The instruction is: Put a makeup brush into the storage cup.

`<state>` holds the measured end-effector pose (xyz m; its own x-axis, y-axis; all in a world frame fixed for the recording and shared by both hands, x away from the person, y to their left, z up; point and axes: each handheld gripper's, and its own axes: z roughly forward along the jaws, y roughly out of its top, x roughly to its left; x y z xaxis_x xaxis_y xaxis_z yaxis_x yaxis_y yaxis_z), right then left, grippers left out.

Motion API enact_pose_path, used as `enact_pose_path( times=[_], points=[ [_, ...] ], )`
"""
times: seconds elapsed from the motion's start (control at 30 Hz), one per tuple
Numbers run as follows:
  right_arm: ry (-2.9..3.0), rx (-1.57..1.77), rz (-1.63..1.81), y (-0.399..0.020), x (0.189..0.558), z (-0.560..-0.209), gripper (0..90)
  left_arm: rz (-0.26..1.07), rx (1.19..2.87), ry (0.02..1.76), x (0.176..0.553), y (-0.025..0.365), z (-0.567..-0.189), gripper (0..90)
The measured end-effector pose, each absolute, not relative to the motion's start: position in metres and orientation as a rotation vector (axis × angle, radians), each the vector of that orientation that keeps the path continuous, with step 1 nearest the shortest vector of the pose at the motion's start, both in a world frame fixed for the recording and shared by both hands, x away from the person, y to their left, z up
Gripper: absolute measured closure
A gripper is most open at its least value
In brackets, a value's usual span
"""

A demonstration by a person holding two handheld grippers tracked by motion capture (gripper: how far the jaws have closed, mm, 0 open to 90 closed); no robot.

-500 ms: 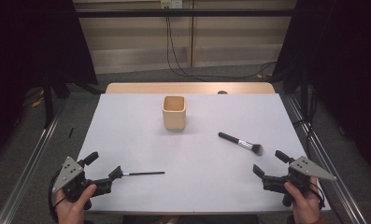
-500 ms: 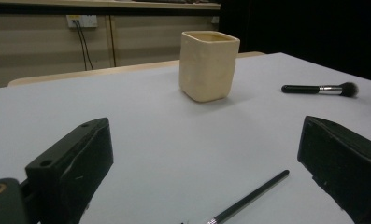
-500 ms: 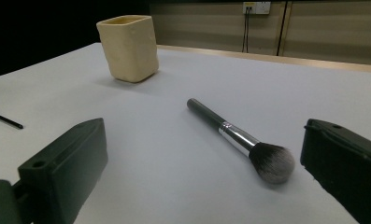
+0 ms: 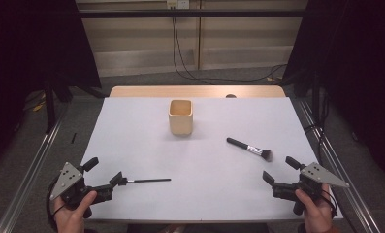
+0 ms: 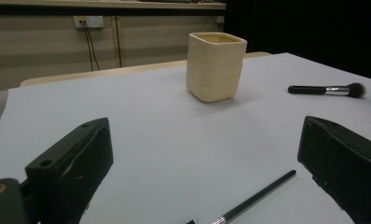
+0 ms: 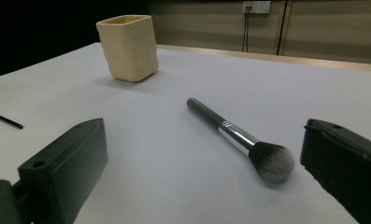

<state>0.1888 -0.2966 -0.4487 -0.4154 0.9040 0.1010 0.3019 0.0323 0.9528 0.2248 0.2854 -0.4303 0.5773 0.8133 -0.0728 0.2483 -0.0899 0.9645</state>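
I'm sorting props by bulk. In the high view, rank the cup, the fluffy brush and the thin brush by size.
1. Cream cup, plainly bulkiest.
2. Fluffy brush, with a thicker handle and a wide head.
3. Thin brush, slimmest; its length looks about like the fluffy brush's, so only thickness separates them.

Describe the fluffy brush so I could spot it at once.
Start at the cream cup standing mid-table on the white sheet. Look toward the person's right and nearer: the fluffy brush lies flat there, just ahead of the open right gripper. Unlike the thin brush by the left gripper, it has a thick black handle, a silver collar and a round dark tuft.
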Motion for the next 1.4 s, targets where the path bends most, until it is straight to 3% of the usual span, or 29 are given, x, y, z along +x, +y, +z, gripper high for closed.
enact_pose_path(
  times=[1.4],
  points=[
    [1.770, 1.211, 1.395, -0.294, 0.189, -0.448, 0.5, 0.504, 1.759, 0.754, 0.252, 0.243, -0.407, 3.9]
  ],
)
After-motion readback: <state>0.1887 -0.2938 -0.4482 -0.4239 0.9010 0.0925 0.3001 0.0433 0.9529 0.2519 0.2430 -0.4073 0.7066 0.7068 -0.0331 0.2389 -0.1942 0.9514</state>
